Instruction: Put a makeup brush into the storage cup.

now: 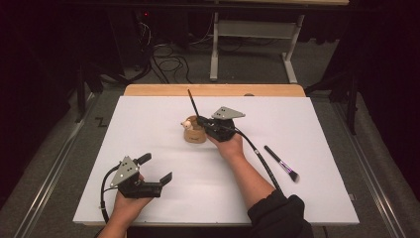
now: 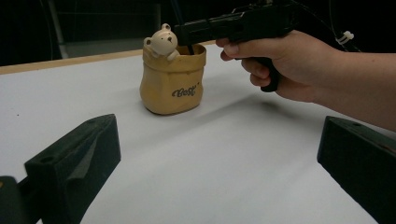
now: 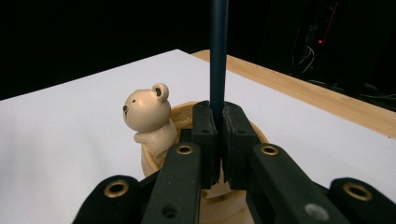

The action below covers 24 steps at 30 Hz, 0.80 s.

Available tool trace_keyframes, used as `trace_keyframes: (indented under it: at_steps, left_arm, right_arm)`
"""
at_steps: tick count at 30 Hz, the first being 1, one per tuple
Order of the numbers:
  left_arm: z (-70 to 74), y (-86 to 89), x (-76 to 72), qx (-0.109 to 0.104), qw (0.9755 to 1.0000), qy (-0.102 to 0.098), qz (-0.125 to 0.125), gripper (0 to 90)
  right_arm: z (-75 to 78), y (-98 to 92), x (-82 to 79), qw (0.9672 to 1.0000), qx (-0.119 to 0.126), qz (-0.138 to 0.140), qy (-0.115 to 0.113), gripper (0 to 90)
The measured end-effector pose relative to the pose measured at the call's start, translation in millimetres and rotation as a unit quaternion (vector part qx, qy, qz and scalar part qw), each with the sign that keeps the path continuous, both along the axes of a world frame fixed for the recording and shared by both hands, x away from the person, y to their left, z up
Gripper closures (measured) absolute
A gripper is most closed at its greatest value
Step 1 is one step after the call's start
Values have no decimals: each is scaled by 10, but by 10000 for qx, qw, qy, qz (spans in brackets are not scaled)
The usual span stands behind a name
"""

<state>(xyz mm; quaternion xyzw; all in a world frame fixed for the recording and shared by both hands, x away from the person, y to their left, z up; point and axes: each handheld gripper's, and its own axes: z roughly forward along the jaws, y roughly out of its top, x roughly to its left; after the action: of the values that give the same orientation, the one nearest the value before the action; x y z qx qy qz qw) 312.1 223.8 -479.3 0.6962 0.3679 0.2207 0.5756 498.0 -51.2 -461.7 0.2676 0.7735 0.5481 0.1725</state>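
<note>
High view — the pot (image 1: 194,134), tan with a small bear (image 1: 187,123) on its rim, sits on the white sheet (image 1: 148,124) a little beyond mid-table. The right gripper (image 1: 202,120) is just over the pot's mouth, jaws clamped on a dark brush (image 1: 192,103) whose handle slants up and away from the pot. A second brush (image 1: 281,163) lies flat, well to the right of the pot and nearer the person. The left gripper (image 1: 157,168) rests well apart from the pot, nearer and to its left, jaws spread with nothing between.

Left gripper view — own two jaws stand wide at the bottom corners, bare sheet between them. Pot (image 2: 173,81) ahead, upright, bear (image 2: 161,41) at the rim's left side. The right gripper (image 2: 184,32) reaches in from the right, level, its tip above the pot's mouth; the brush (image 2: 190,49) drops from it into the pot.

Right gripper view — jaws pressed together on the brush (image 3: 218,51), shaft rising straight up. Pot (image 3: 184,116) directly beneath, bear (image 3: 147,116) just left of the jaws.
</note>
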Motion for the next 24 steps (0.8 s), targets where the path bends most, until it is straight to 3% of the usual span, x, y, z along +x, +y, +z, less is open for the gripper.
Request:
trace_keyframes:
  at_steps: [17, 20, 24]
  left_arm:
    - [9, -10, -4, 10, 10000, -16, -31, 6]
    - [6, -15, -4, 35, 10000, -10, -47, 6]
    - [5, -22, -3, 58, 10000, 0, -59, 6]
  right_arm:
    - [-39, 27, -20, 10000, -9, 20, 24, 848]
    - [-41, 23, -30, 10000, 17, 40, 26, 688]
    - [-25, 32, -58, 10000, -1, 87, -39, 640]
